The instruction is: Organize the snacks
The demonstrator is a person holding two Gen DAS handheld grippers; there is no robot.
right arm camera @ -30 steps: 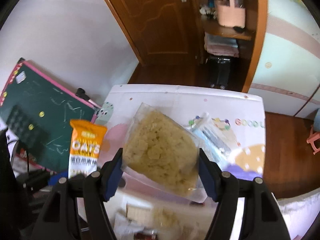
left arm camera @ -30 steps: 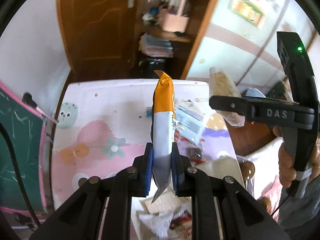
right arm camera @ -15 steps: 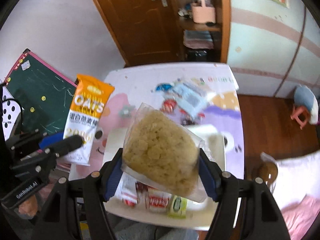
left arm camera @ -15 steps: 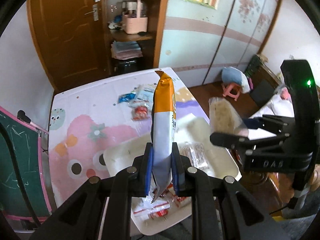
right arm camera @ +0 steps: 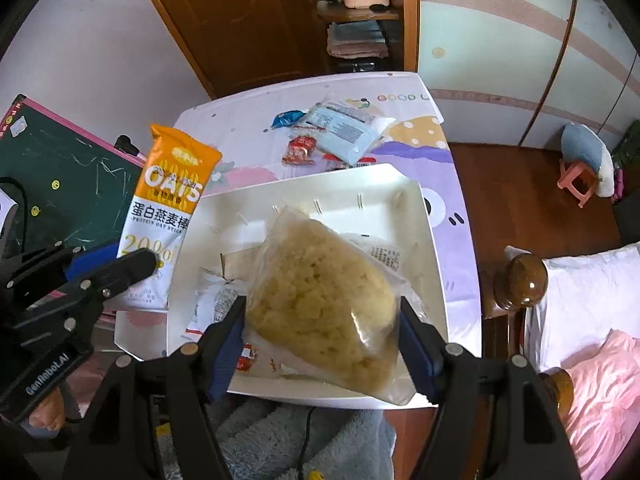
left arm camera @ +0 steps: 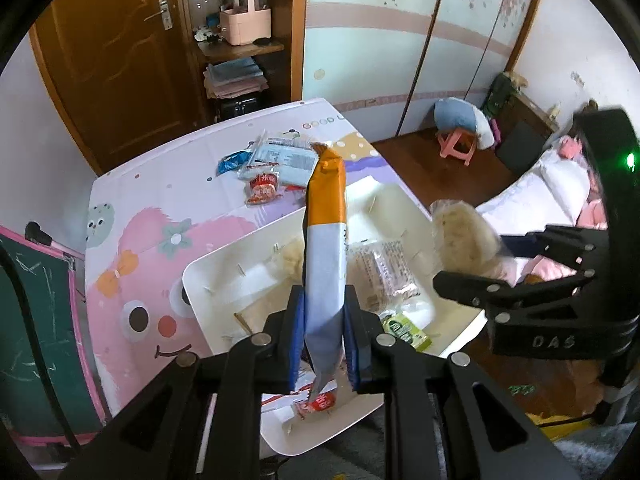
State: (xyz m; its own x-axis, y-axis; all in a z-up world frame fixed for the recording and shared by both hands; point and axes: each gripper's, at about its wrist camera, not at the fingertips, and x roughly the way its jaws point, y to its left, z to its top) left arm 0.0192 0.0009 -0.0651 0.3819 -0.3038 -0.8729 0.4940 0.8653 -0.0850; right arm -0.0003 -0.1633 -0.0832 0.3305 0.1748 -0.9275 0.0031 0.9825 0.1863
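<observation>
Your left gripper (left arm camera: 323, 336) fingers are opening around the oat bar (left arm camera: 325, 264); your right gripper (right arm camera: 323, 340) fingers are opening around the noodle bag (right arm camera: 320, 304), both above the white tray (right arm camera: 416, 208), whose right edge nears the counter (right arm camera: 448, 160) edge.

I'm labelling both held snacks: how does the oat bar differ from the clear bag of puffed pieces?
The oat bar is a slim, opaque orange-and-white wrapper with printed text; the clear bag is wide, bulging and shows its yellow pieces. The left gripper has the bar between barely parted, opening jaws; the right gripper spans the bag widely, jaws also opening. Both hang above the white tray.
</observation>
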